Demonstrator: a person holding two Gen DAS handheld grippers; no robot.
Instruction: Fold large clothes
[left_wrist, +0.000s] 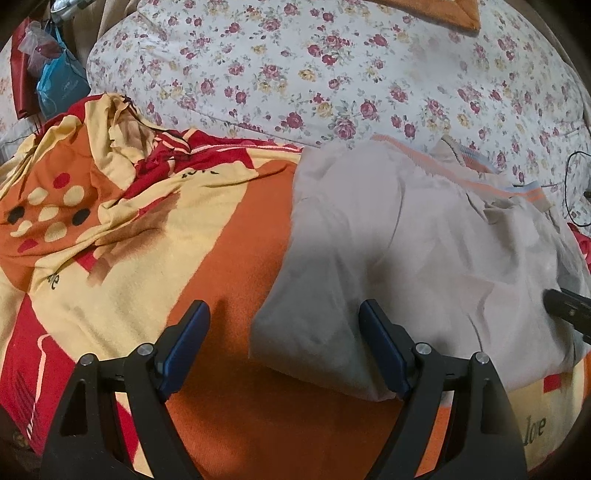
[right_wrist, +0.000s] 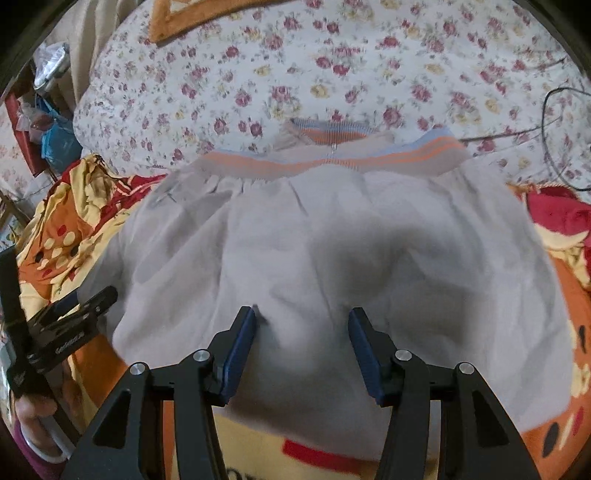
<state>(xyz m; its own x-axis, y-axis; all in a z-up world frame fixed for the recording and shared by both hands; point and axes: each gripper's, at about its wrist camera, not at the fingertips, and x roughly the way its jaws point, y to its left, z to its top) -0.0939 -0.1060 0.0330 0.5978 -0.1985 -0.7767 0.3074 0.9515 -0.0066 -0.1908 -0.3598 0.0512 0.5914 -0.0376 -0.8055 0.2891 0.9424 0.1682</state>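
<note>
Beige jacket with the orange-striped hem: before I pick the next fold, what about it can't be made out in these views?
- Beige jacket: sleeves not visible in either view, probably tucked under the body.
- Its near edge: right wrist view, partly hidden behind the right gripper fingers.
- Its right side: left wrist view, cut off by the frame edge.
- Fabric creases: right wrist view, motion-blurred.

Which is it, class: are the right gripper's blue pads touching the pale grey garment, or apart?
Cannot tell. In the right wrist view the right gripper has its jaws spread over the pale grey garment, pinching nothing, but no gap shows beneath the tips.
</note>
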